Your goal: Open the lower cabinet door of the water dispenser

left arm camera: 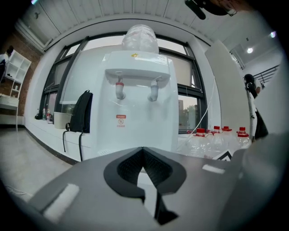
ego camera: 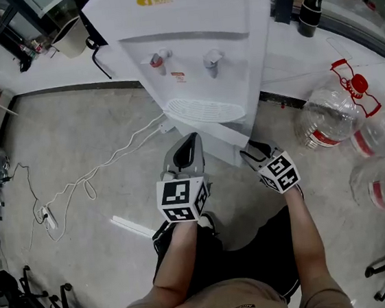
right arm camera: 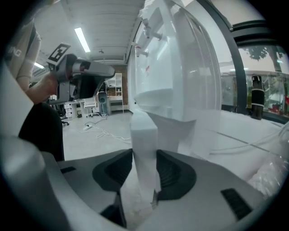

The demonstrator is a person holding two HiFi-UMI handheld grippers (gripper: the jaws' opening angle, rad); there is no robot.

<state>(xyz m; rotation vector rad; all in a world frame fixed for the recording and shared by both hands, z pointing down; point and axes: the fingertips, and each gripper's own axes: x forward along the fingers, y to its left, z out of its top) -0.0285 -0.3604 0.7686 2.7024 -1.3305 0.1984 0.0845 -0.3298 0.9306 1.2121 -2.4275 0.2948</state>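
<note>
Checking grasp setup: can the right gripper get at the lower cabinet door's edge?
Likely yes: the lower cabinet door edge sits between the right gripper pads, which seem to press it; nothing else blocks.

The left forearm [ego camera: 171, 256] and right forearm [ego camera: 310, 236] reach forward side by side. The left gripper [ego camera: 188, 143] points almost level, jaws together and empty. The right gripper [ego camera: 253, 152], near it, tilts downward, its pads pressing both sides of the door [right arm camera: 144, 135] edge.

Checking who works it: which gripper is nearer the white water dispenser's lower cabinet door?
Right. The right gripper clamps the edge of the white lower cabinet door; the left gripper, shut, hangs before the white water dispenser, clear of the door.
</note>
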